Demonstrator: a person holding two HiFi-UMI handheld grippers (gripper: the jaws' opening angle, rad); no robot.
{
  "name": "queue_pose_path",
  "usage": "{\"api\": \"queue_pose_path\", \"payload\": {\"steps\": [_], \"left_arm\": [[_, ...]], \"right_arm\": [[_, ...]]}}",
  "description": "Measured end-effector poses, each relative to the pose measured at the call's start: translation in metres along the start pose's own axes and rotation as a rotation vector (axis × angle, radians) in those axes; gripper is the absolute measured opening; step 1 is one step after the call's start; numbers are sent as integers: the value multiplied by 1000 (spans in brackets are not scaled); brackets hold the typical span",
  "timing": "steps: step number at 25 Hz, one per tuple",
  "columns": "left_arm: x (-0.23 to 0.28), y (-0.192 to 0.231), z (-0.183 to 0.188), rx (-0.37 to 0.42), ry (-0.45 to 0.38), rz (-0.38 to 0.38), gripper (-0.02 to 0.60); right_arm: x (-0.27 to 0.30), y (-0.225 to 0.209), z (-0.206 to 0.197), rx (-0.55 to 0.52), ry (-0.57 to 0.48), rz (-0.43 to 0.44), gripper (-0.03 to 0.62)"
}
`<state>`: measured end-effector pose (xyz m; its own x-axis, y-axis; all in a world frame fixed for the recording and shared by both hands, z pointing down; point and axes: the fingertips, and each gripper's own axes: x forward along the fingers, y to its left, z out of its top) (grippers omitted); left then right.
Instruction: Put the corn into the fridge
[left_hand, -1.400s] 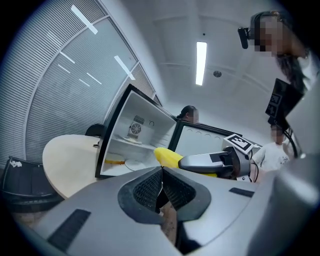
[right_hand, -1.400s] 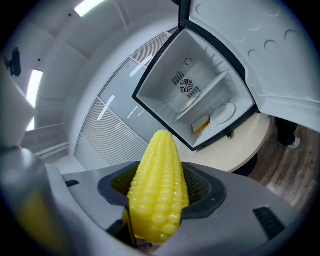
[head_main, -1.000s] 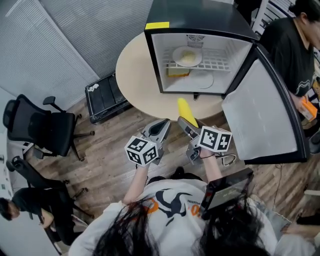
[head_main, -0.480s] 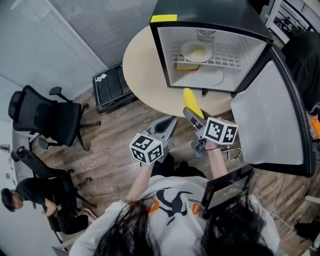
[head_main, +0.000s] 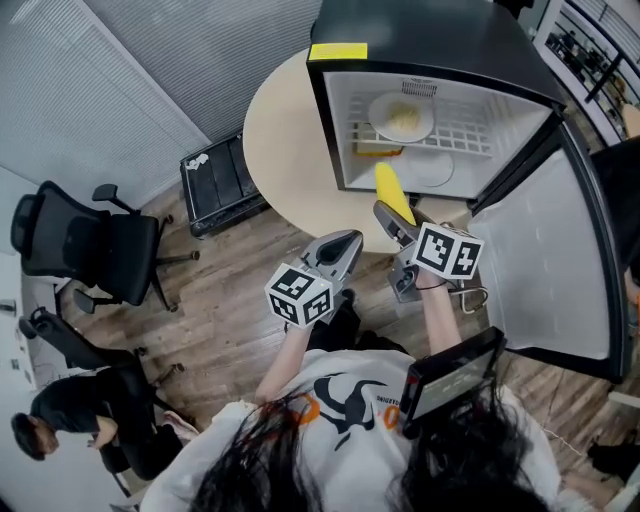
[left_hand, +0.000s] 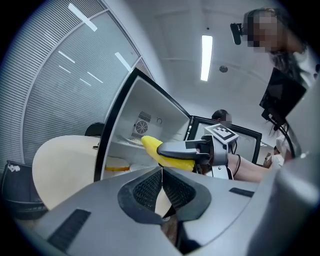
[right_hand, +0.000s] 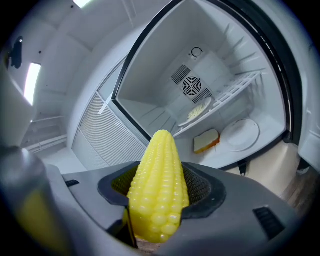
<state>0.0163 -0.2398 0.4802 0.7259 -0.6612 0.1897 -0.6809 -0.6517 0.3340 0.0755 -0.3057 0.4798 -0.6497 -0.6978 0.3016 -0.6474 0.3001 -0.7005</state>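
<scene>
This looks like an office. A black swivel chair on a castor base (head_main: 75, 245) and a second black chair (head_main: 58, 338) stand on a wood-plank floor (head_main: 225, 295). Grey slatted blinds (head_main: 150, 70) cover the tall walls, and a long strip light (left_hand: 205, 57) runs along the white ceiling. A round beige tabletop (head_main: 280, 130) carries a small black fridge (head_main: 420, 30) with its door open. A person in dark clothes (head_main: 75, 420) sits by the lower left edge.
</scene>
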Motion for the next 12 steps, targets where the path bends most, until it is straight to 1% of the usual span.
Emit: {"api": "queue_pose_path", "payload": {"steps": [8, 12], "left_arm": [[20, 40, 31, 16, -15, -26, 12], [26, 55, 39, 16, -16, -35, 12]], "right_arm": [[57, -1, 32, -54, 9, -31, 256], [81, -4, 47, -72, 17, -45, 256]]}}
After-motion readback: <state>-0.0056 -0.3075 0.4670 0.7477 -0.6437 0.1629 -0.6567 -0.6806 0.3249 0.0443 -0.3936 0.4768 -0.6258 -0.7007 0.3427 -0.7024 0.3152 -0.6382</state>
